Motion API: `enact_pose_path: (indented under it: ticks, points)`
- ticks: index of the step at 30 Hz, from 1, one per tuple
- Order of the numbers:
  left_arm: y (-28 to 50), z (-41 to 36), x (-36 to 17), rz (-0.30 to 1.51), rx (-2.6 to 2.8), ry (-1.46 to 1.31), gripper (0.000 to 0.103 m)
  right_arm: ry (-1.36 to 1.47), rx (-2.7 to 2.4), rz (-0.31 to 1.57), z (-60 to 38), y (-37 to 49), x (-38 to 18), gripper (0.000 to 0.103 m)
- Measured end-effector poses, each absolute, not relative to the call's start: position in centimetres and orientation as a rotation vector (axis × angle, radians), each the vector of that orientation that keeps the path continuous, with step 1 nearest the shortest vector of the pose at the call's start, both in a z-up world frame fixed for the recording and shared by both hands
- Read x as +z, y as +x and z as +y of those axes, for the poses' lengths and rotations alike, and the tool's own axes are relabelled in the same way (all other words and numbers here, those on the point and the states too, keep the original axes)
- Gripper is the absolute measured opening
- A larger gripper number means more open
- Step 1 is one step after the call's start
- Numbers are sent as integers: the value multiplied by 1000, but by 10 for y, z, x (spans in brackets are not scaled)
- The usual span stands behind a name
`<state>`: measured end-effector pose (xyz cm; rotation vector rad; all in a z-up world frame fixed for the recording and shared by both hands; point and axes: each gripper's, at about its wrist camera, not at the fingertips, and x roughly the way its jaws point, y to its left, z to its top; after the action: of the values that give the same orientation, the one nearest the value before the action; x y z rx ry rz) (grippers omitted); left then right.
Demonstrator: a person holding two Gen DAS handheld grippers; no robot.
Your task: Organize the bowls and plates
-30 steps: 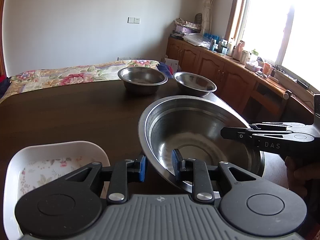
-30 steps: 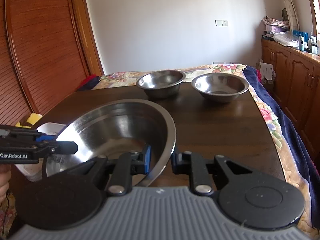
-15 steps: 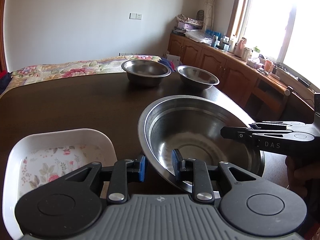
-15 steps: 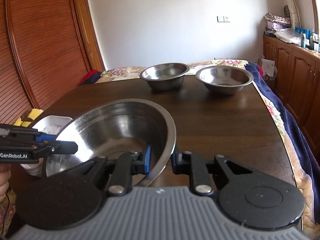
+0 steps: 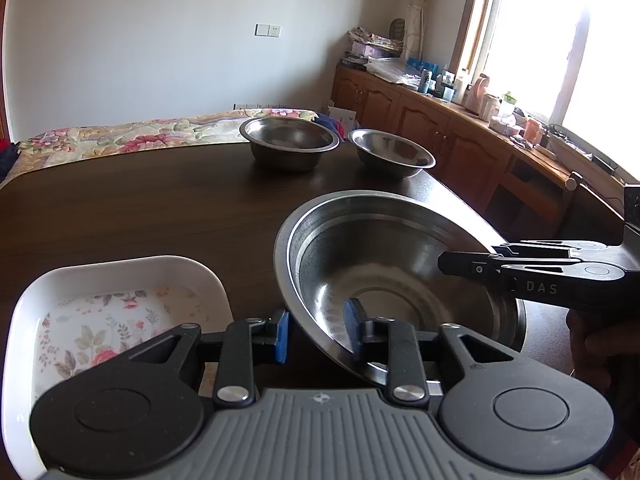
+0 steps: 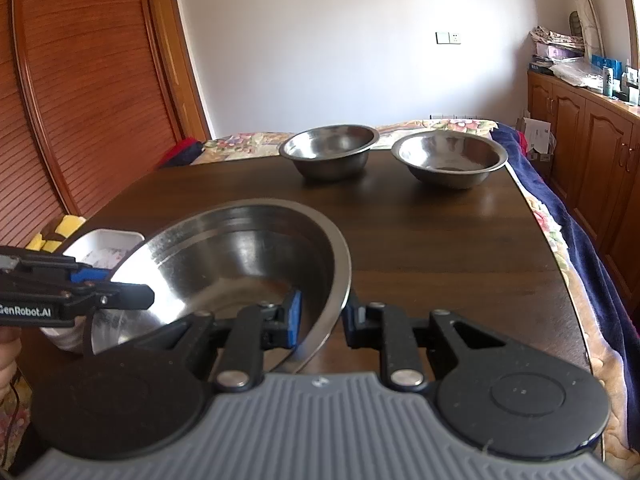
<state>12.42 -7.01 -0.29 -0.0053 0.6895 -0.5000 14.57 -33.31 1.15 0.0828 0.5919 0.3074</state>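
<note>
Dark wood table (image 5: 140, 216) fills my view, with a flowered bedspread (image 5: 132, 132) behind it. At far left lies a white floral dish (image 5: 120, 280) (rounded corners, rose print). Just beside it, my left gripper (image 5: 316, 332) pinches the near rim of the large steel bowl (image 5: 392, 280), one blue pad inside, one outside. The bowl hangs tilted above the table. My right gripper (image 6: 320, 316) clamps the opposite rim; its side reads "DAS", while the left one's side reads "GenRobot.AI". Farther back stand two smaller steel bowls (image 5: 290, 146) (image 5: 392, 156), side by side. Wooden cabinets (image 5: 440, 128) line the window wall at right.
</note>
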Motion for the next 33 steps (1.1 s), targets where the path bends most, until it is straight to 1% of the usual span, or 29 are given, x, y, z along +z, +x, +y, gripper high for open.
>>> enact_pose_path:
  ticks: [2, 8, 16, 33]
  points:
    - [125, -67, -1, 682, -493, -10, 37, 80, 306, 585, -335, 145, 15, 31]
    - [129, -59, 10, 650, -473, -22, 42, 69, 291, 544, -345, 145, 30, 32]
    - [144, -52, 24, 618, -436, -24, 43, 43, 292, 479, -351, 158, 52, 36]
    - [186, -63, 39, 588, -406, 12, 45, -18, 317, 452, -353, 202, 67, 37]
